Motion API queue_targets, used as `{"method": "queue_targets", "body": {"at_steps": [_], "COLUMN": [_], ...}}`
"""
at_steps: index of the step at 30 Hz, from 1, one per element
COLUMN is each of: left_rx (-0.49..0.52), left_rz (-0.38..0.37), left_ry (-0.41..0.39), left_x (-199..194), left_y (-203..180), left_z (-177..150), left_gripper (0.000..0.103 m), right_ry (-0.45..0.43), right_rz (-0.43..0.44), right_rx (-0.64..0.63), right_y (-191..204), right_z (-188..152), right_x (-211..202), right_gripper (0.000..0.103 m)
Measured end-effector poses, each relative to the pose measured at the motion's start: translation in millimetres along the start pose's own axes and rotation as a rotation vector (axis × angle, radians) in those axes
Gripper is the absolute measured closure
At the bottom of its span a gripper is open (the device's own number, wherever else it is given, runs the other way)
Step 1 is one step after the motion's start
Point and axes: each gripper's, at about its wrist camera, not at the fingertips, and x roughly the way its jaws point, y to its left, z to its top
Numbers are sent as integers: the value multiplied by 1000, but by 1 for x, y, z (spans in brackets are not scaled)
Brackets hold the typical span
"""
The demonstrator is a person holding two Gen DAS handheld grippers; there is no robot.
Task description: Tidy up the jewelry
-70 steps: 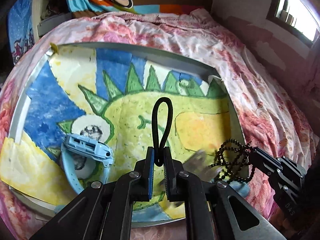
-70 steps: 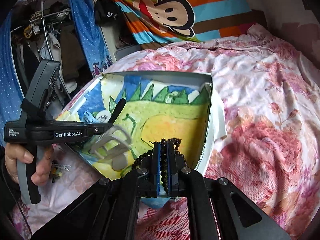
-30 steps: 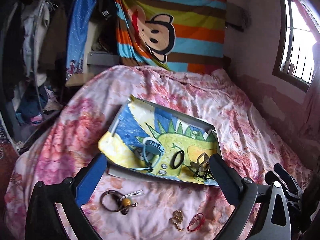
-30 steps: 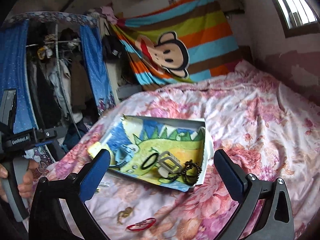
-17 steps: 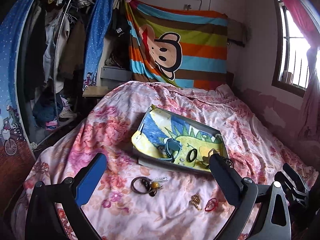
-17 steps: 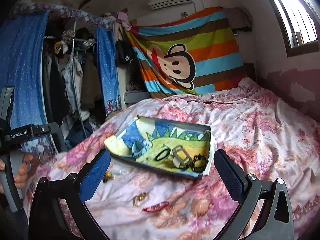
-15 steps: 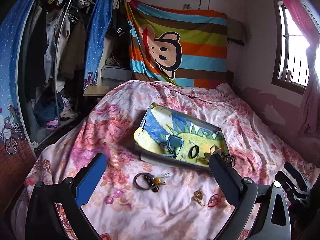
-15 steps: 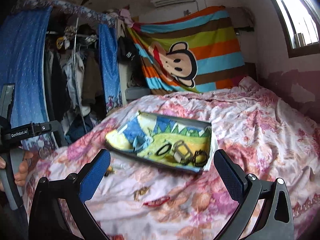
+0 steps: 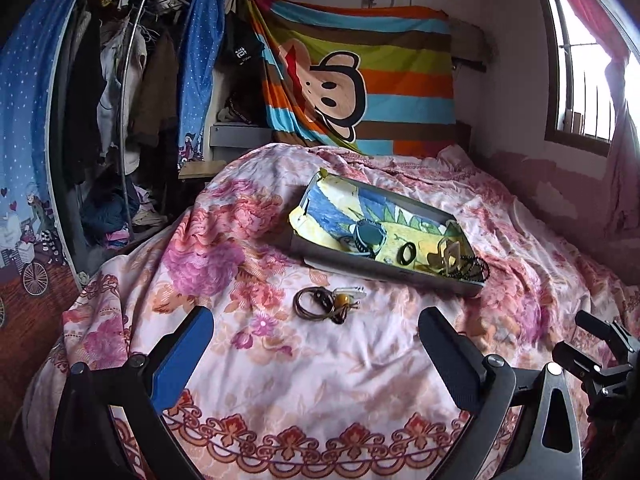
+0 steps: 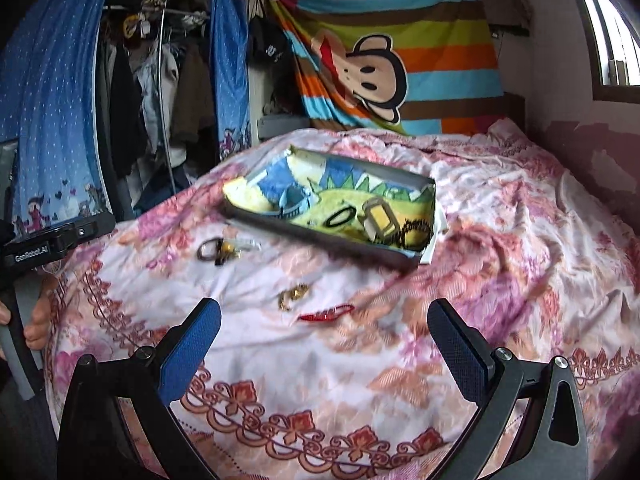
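While both tools hang above the near end of the bed, the left gripper (image 9: 316, 344) has its blue-padded jaws spread wide with nothing between them, and the right gripper (image 10: 324, 338) is spread just as wide and equally empty. Farther off on the floral bedspread (image 9: 248, 364) lies a shallow tray (image 9: 380, 270) lined with a dinosaur drawing. Inside it, from left to right, sit a light blue watch (image 9: 366, 236), a black hair tie (image 9: 408, 254), what looks like a clear hair claw (image 9: 446, 254), though the view is soft there, and a black bead bracelet (image 9: 474, 268) at the right end.

Outside the tray, on the bedspread just near of its left part, a brown ring with an amber bead (image 9: 324, 306) lies beside a small pale clip (image 9: 352, 291). From the right wrist view, a gold chain piece (image 10: 294, 295) and a red loop (image 10: 328, 314) rest close together on the cloth, between the tray and the right gripper. At the left edge of that view a hand (image 10: 38, 324) grips the handle of the other tool.
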Motion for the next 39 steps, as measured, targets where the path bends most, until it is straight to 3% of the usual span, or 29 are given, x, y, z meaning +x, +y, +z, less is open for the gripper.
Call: {"method": "queue_targets", "body": {"at_steps": [9, 28, 39], "left_rx": [45, 46, 104], "left_rz": [15, 29, 46], "left_ry": [119, 206, 248], "left_x": [19, 45, 78], "left_y": [-3, -2, -2], "left_z": [-15, -18, -8], "left_gripper": [0, 0, 0], "right_ry": [118, 182, 193], "right_rz": [-31, -27, 50], "right_rx": [13, 30, -35], "right_y": [-4, -7, -3], "right_z": [-12, -14, 2], "right_x": [24, 43, 65], "right_gripper": [2, 2, 2]}}
